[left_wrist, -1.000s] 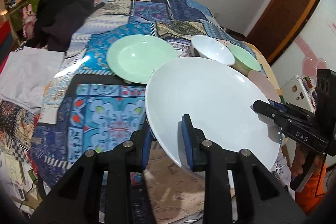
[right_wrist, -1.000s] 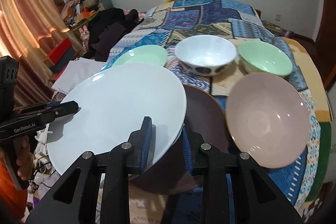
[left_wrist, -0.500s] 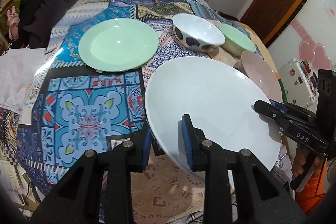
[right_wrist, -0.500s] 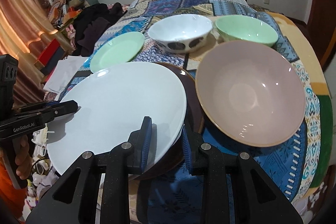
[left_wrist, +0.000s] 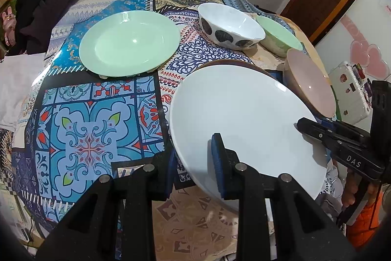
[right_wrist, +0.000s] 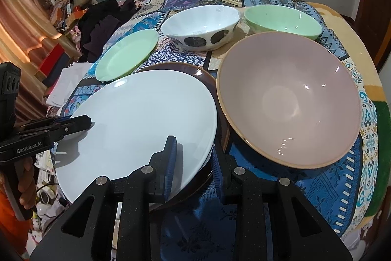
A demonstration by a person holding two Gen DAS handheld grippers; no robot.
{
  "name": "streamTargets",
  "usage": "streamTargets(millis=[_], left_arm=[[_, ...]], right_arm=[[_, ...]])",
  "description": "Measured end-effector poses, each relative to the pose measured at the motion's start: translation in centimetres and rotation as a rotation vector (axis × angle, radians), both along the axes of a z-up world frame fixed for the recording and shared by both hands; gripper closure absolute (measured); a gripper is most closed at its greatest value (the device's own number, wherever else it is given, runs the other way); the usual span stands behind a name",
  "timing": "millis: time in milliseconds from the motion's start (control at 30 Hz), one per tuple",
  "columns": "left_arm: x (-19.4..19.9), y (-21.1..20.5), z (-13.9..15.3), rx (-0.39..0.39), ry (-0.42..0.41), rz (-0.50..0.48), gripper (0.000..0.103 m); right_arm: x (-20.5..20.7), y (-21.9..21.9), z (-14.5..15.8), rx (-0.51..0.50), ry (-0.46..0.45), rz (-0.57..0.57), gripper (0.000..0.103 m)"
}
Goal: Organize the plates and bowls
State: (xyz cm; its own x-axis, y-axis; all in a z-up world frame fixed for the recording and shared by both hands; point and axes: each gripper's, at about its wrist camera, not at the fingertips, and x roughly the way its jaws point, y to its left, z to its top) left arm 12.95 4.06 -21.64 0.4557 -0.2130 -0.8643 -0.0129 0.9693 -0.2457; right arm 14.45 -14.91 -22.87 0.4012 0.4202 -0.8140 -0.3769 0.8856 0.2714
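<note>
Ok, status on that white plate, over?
Left gripper and right gripper both clamped on white plate. Plate just over brown plate. Pink bowl close alongside.

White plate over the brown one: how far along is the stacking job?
Done: nothing is visibly stacked yet. In hand: both the left gripper and right gripper clamp the white plate, held just above the brown plate. Left: the green plate, spotted bowl, green bowl and pink bowl sit separately.

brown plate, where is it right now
The brown plate sits on the table directly under the white plate that both grippers hold, just left of the pink bowl in the right wrist view.
</note>
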Motion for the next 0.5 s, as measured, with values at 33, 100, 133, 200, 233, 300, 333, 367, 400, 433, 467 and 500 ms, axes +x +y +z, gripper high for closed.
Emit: streamTargets(millis=[33, 100, 133, 200, 233, 300, 333, 367, 400, 433, 467, 500], left_arm=[[0.1, 0.0, -0.1, 0.000, 0.003, 0.000, 0.075], [0.3, 0.1, -0.4, -0.002, 0.008, 0.001, 0.075], [0.4, 0.1, -0.5, -0.004, 0.012, 0.002, 0.075], [0.5, 0.1, -0.7, -0.005, 0.015, 0.003, 0.075], [0.5, 0.1, -0.8, -0.004, 0.016, 0.004, 0.075], [0.7, 0.2, -1.0, -0.005, 0.018, 0.007, 0.075], [0.8, 0.3, -1.1, -0.007, 0.021, 0.009, 0.075], [0.9, 0.3, -1.2, -0.008, 0.024, 0.011, 0.075], [1.0, 0.3, -1.3, -0.008, 0.026, 0.011, 0.075], [1.1, 0.3, -1.4, -0.009, 0.030, 0.011, 0.075], [1.2, 0.3, -1.6, -0.011, 0.035, 0.012, 0.075], [1.2, 0.4, -1.7, -0.015, 0.041, 0.012, 0.075]], right_arm=[[0.0, 0.0, 0.0, -0.002, 0.000, 0.000, 0.078], [0.1, 0.0, -0.1, -0.001, 0.000, -0.001, 0.078], [0.1, 0.1, -0.1, -0.003, 0.000, 0.000, 0.078], [0.1, 0.2, 0.0, -0.008, -0.003, 0.001, 0.078], [0.2, 0.3, -0.1, -0.010, -0.002, 0.001, 0.078], [0.2, 0.3, -0.1, -0.016, -0.003, 0.001, 0.078], [0.2, 0.3, -0.2, -0.018, -0.004, 0.000, 0.078], [0.3, 0.4, -0.2, -0.019, -0.004, -0.001, 0.078], [0.3, 0.4, -0.2, -0.021, -0.005, -0.001, 0.078], [0.3, 0.3, -0.1, -0.022, -0.007, -0.001, 0.078], [0.3, 0.5, -0.2, -0.023, -0.007, -0.001, 0.078], [0.3, 0.5, -0.2, -0.022, -0.006, -0.002, 0.078]])
